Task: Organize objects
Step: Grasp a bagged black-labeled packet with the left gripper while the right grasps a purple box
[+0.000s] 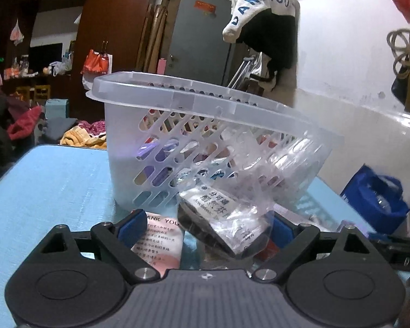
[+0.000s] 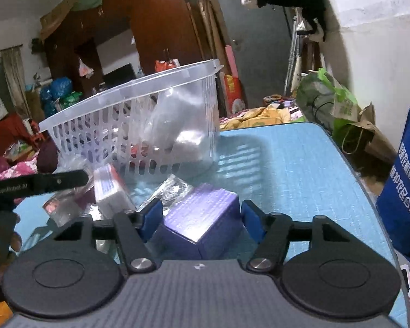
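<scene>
Left wrist view: the left gripper (image 1: pixel 206 225) stands wide open over the blue table (image 1: pixel 54 180). A clear bag holding a dark packet (image 1: pixel 221 224) lies between its fingers, untouched. The perforated plastic basket (image 1: pixel 199 142) stands just behind.

Right wrist view: the right gripper (image 2: pixel 201 220) is half closed around a purple box (image 2: pixel 202 218); pad contact cannot be confirmed. The box lies near the table's front edge, before the basket (image 2: pixel 139 125).
</scene>
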{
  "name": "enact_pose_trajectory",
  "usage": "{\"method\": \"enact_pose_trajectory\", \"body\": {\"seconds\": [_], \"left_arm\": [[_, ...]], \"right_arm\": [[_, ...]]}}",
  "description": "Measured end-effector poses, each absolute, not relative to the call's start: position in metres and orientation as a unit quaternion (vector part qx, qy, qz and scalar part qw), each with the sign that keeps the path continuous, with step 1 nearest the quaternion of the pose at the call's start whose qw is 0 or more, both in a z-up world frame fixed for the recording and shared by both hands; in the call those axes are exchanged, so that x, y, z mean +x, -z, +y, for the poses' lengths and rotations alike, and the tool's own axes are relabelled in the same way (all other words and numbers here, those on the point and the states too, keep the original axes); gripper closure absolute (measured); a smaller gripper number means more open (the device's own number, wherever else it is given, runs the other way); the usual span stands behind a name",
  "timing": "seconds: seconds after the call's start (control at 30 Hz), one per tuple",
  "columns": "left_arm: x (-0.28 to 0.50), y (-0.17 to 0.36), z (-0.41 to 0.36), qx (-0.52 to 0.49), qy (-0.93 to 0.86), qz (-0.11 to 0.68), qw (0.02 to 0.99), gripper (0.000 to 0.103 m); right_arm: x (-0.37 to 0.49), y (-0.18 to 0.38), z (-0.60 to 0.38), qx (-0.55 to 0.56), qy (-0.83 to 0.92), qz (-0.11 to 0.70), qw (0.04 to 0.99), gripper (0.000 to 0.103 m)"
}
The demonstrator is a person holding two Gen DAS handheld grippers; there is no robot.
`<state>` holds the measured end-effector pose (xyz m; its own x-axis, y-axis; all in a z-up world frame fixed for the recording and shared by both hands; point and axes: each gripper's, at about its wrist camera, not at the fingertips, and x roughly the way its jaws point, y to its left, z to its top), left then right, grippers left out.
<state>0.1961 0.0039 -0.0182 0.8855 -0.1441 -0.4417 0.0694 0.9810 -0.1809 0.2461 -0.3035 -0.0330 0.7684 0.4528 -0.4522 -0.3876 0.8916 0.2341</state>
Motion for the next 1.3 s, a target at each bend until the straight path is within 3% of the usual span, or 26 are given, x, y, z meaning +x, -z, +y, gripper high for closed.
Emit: {"method": "enact_pose_trajectory", "body": {"seconds": [0.17, 0.27, 0.4, 0.83, 1.3], "left_arm": [[0.195, 0.017, -0.001, -0.055, 0.034, 0.239, 0.969, 0.011], [0.191, 0.015, -0.005, -0.041, 0.034, 0.231, 0.971, 0.051], [0.172, 0.011, 0.0, -0.051, 0.045, 0.192, 0.979, 0.062], [0.144, 0.019, 0.0, -0.03, 0.106, 0.105, 0.988, 0.062], [0.139, 0.02, 0.007, -0.042, 0.108, 0.104, 0.988, 0.062]], "right_arm": [[0.249, 0.032, -0.304, 0.07, -0.211, 0.259, 0.94, 0.037], [0.249, 0.033, -0.304, 0.07, -0.213, 0.258, 0.94, 0.037], [0.248, 0.033, -0.306, 0.071, -0.223, 0.253, 0.939, 0.039], [0.232, 0.03, -0.307, 0.067, -0.251, 0.199, 0.945, 0.04], [0.224, 0.029, -0.307, 0.061, -0.277, 0.158, 0.946, 0.04]]}}
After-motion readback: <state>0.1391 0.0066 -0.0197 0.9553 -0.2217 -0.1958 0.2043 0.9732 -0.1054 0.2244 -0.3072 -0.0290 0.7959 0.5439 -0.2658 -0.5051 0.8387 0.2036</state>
